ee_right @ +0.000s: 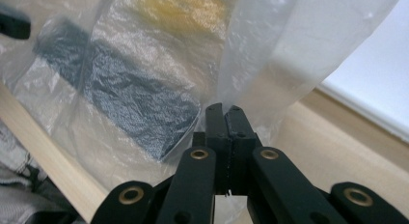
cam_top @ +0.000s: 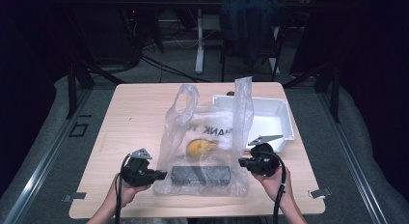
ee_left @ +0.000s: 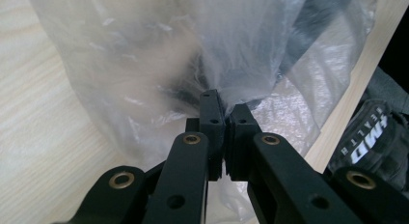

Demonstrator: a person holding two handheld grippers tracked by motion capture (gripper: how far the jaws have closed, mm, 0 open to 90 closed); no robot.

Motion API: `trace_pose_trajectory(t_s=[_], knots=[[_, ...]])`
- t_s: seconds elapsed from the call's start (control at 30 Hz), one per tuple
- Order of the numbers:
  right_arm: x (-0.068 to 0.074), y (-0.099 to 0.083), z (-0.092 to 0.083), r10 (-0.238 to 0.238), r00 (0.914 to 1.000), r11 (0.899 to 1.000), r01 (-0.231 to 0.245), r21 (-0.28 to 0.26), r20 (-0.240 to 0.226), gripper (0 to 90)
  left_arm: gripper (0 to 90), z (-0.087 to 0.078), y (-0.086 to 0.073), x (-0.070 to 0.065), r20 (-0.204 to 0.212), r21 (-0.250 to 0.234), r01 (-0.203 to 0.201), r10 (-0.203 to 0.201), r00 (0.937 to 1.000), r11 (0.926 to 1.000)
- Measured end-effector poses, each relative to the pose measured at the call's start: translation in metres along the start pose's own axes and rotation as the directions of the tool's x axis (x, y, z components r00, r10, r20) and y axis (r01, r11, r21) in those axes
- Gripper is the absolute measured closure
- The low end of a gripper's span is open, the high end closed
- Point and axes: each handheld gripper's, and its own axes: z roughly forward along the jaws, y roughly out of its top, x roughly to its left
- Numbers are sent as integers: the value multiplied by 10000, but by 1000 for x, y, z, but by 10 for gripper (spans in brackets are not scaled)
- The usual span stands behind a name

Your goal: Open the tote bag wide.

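The plastic bag [cam_top: 205, 137] reads, upside down, "THANK".

Dim surroundings, lit tabletop, blurred close-ups

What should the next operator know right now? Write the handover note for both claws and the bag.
Left claw: shut on the plastic bag at its near left edge.
Right claw: shut on the plastic bag at its right side.
Bag: lies on the table, handles standing up; inside are a dark block near the front and a yellow item behind it.
White bin: behind and right of the bag.
Done: both sides gripped.
Left: probably lift or move the bag; keep both grips.
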Motion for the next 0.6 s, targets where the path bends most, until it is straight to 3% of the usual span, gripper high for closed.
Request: trace_pose_trajectory(t_s=[0.1, 0.2, 0.23, 0.27, 0.3, 0.33, 0.4, 0.5, 0.57, 0.6], knots=[[3, -8, -2, -141, 9999, 9996, 141, 235, 16, 900, 824, 1, -2, 2, -70, 145, 3, -2, 10000, 9999], [4, -13, -5, -195, 9998, 9994, 196, 283, -31, 900, 584, -1, 1, 1, -312, 152, 36, -31, 9995, 9999], [4, -14, -5, -184, 9998, 9994, 185, 279, -42, 900, 496, -8, 6, -1, -573, -190, -17, 6, 9984, 9998], [4, -14, -5, -184, 9998, 9994, 185, 279, -42, 900, 424, -8, 6, -1, -573, -190, -17, 6, 9984, 9998], [5, -16, -7, -248, 9997, 9992, 247, 303, 33, 900, 348, -13, 10, -2, -716, -500, 11, -47, 9974, 9987], [6, -17, -8, -259, 9997, 9989, 260, 381, -32, 900, 305, -27, 22, -8, -1084, -1096, -166, 46, 9941, 9938], [8, -19, -9, -299, 9995, 9986, 301, 428, -61, 900, 280, -37, 36, -16, -1581, -1595, -476, 221, 9872, 9861], [9, -21, -9, -300, 9995, 9987, 300, 410, -11, 900, 278, -39, 49, -22, -1714, -1897, -583, 254, 9849, 9801], [9, -22, -8, -399, 9992, 9976, 394, 576, 69, 900, 297, -33, 59, -25, -2023, -2066, -785, 359, 9787, 9753], [10, -24, -7, -454, 9990, 9966, 451, 696, 35, 900, 380, -21, 61, -23, -2068, -1955, -692, 279, 9780, 9783]])
